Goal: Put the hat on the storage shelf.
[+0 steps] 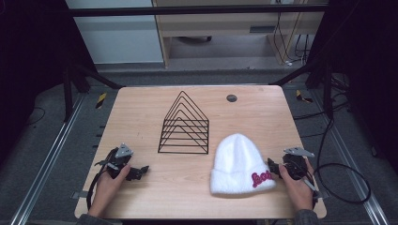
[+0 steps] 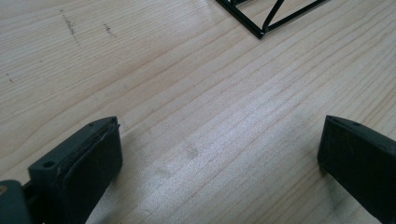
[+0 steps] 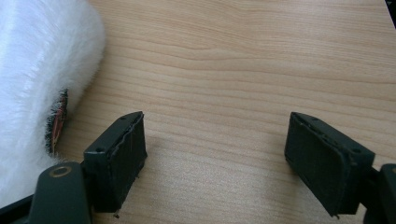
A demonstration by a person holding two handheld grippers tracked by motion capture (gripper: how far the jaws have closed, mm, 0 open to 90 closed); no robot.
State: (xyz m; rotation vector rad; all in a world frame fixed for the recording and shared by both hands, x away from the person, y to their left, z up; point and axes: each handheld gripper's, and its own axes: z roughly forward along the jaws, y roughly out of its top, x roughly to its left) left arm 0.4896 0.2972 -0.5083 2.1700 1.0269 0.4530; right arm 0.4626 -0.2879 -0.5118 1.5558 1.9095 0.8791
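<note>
Red script lettering is showing on cuff of white beanie [image 1: 240, 161]; letters too small and partly hidden, not reading as any word.

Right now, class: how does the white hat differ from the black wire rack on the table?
The white hat is soft, fluffy and solid; the black wire rack is thin open metal you can see through. The hat lies flat, with red lettering on its cuff; the rack stands upright, peaked like a roof. The hat lies nearer the person, by the right gripper. Both rest on the wooden table.

Left gripper [image 1: 141, 169] low at near left, fingers [image 2: 79, 163] spread wide. Right gripper [image 1: 272, 166] low at near right, likewise gaping. Each held by one hand.
</note>
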